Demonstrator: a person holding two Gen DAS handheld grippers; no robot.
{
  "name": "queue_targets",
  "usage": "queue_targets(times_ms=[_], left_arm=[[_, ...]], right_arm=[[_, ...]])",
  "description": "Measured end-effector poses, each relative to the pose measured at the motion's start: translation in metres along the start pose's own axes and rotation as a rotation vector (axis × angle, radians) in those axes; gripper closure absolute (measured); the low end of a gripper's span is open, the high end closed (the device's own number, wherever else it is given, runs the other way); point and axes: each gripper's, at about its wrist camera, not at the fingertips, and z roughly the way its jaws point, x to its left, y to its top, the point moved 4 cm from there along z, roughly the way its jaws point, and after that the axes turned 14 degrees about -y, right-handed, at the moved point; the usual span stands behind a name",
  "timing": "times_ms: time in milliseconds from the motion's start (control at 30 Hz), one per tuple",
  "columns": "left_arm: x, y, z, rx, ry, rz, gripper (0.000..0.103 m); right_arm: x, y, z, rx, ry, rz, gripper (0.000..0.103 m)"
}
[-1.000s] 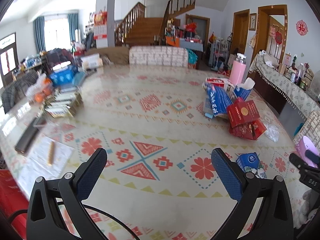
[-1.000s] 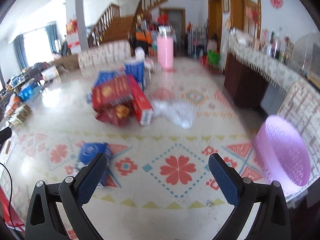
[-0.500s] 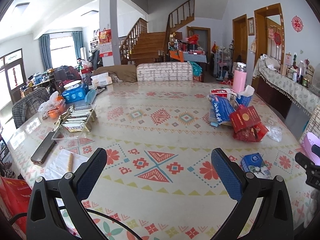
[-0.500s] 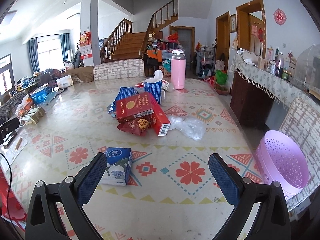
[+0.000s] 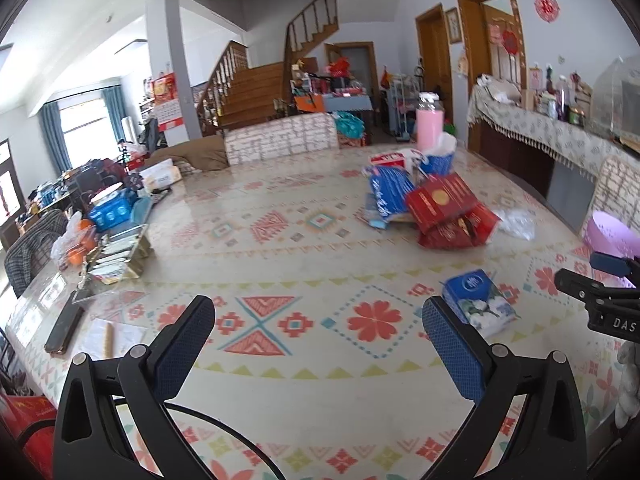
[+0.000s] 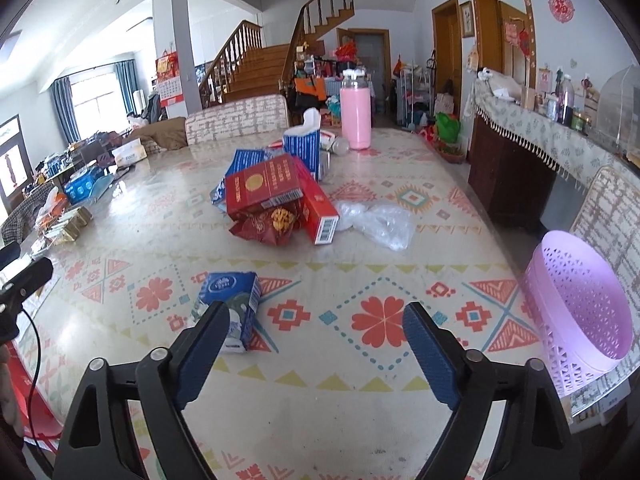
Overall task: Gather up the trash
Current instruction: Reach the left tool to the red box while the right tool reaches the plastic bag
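Note:
A blue and white carton lies on its side on the patterned table, just beyond my right gripper's left finger; it also shows in the left wrist view. A pile of red boxes, a red snack bag and blue packets lies further back, with a clear plastic bag beside it. A purple perforated basket stands at the table's right edge. My right gripper is open and empty above the table. My left gripper is open and empty.
A pink thermos stands behind the pile. At the table's left are a phone, papers, a tray of packets and blue boxes. A sideboard runs along the right wall. Chairs stand at the far end and the right.
Both grippers have come closer to the table and the carton. The left view has swung right, bringing the pile and the right gripper more into view. Both stay open.

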Motion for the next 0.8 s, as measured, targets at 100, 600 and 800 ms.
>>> queue_targets(times_ms=[100,600,800], left_arm=[[-0.007,-0.002,0.009,0.024,-0.015,0.002,0.000],[-0.007,-0.001,0.053,0.141,-0.093,-0.069,0.000],[-0.009,0.026,0.074,0.139,-0.177,-0.087,0.000]], right_arm=[[-0.001,-0.002,0.006,0.019,0.004,-0.004,0.016],[-0.024,-0.004,0.032,0.065,0.001,0.020,0.016],[-0.041,0.002,0.046,0.076,-0.020,0.030,0.016]])
